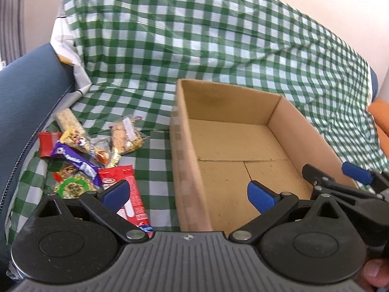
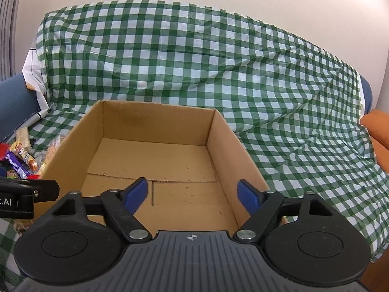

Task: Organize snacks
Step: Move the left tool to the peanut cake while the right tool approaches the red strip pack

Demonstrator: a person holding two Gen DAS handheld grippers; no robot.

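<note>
- My left gripper [image 1: 188, 193] stands wide apart with nothing between its blue pads; one pad hangs over the snacks [image 1: 93, 157], the other over the box [image 1: 192, 177].
- My right gripper [image 2: 193, 196] is also spread, narrower than the left, empty, both pads over the box [image 2: 155, 124] floor.
- The left view alone shows the snack heap well: it lies on the checked cloth [image 1: 194, 48] just left of the box, apart from its wall. I see a red bar [image 1: 130, 194] under my left pad, a purple bar [image 1: 76, 161], a round green-rimmed pack [image 1: 73, 187], two clear-wrapped grain bars, and a yellow wrapper.
- The right view shows only the edge of that heap [image 2: 22, 158] at far left, past the box wall.
- The left view shows my right gripper [image 1: 340, 175] at its right edge and a fingertip [image 1: 373, 271] in the corner.
- The right view shows part of my left gripper [image 2: 29, 189] at its left edge, with the letters ".AI" on it.
- Wrapper print is too blurred to read.
- The box is bare inside in both views.
- An orange cushion [image 2: 376, 126] sits at right.
</note>
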